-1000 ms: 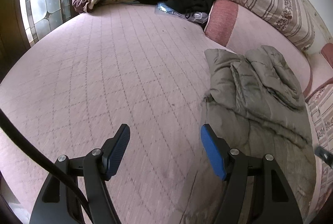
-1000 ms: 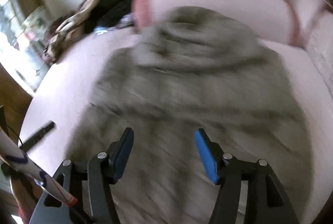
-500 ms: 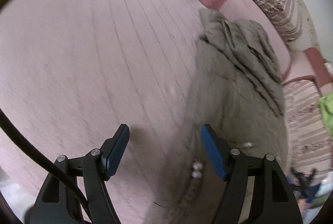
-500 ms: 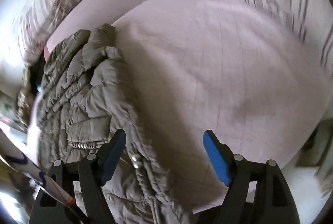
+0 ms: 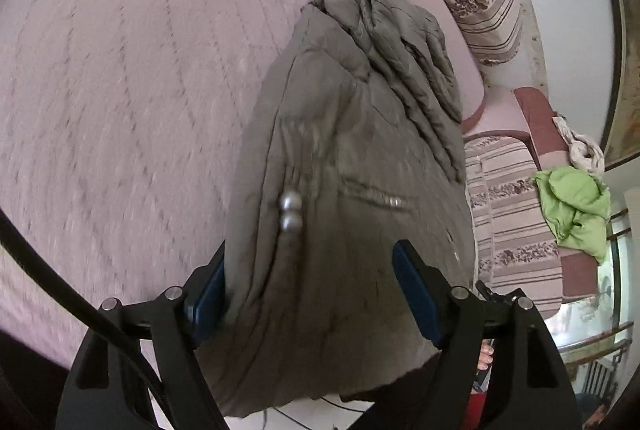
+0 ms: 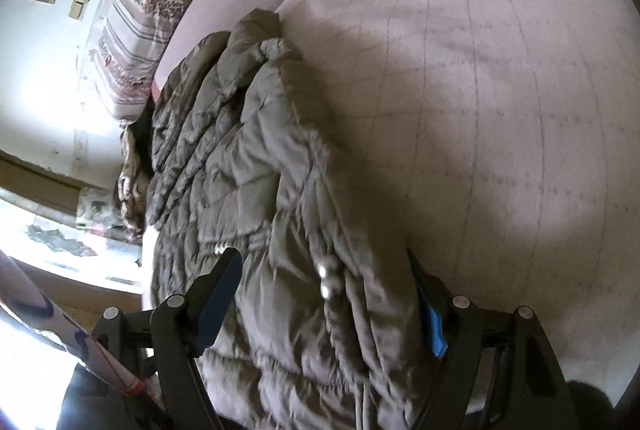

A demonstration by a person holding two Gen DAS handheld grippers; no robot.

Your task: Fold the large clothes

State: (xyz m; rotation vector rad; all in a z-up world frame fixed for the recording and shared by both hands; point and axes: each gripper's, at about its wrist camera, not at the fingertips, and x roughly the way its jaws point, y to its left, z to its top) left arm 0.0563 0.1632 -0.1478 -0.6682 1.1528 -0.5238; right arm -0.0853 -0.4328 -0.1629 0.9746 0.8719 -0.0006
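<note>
One olive quilted jacket (image 5: pixel 352 158) lies on the pink quilted bed (image 5: pixel 120 90), its near end hanging over the edge between the fingers of both tongs. The left gripper (image 5: pixel 316 286) is opening, spread around that end; its left pad meets the fabric, the right stands clear. The right gripper (image 6: pixel 328 310) is spread wide with the padded hem between its pads. Two silver snaps (image 5: pixel 290 210) show ahead of each. Only the left view shows a green cloth (image 5: pixel 576 206) far right; only the right view shows a printed sleeve (image 6: pixel 60 334) at lower left.
</note>
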